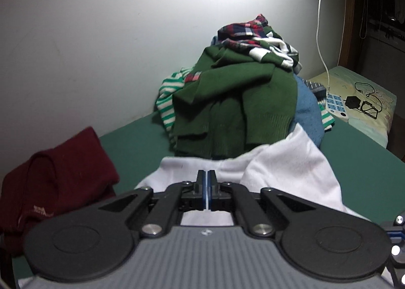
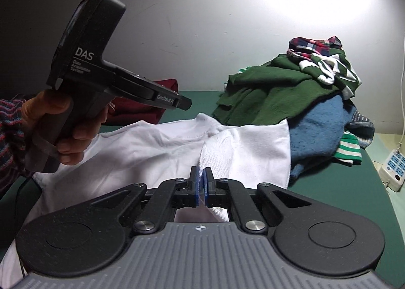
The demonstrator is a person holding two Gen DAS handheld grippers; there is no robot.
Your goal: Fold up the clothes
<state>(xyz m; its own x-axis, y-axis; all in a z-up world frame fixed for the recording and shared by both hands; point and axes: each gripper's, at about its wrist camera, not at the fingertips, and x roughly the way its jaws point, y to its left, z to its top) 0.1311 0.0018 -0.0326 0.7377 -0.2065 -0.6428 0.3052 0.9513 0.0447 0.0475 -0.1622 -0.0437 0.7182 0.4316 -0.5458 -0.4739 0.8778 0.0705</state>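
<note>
A white garment lies spread on the green bed surface; it also shows in the right wrist view. My left gripper has its jaws closed over the white garment, and it looks pinched on a thin edge of it. My right gripper is shut on a fold of the white garment. The left gripper's body, held in a hand, hovers above the garment's left part in the right wrist view.
A pile of unfolded clothes with a green sweater, blue towel and plaid shirt stands behind the garment; it also shows in the right wrist view. A folded maroon garment lies at left. A power strip and cables lie at right.
</note>
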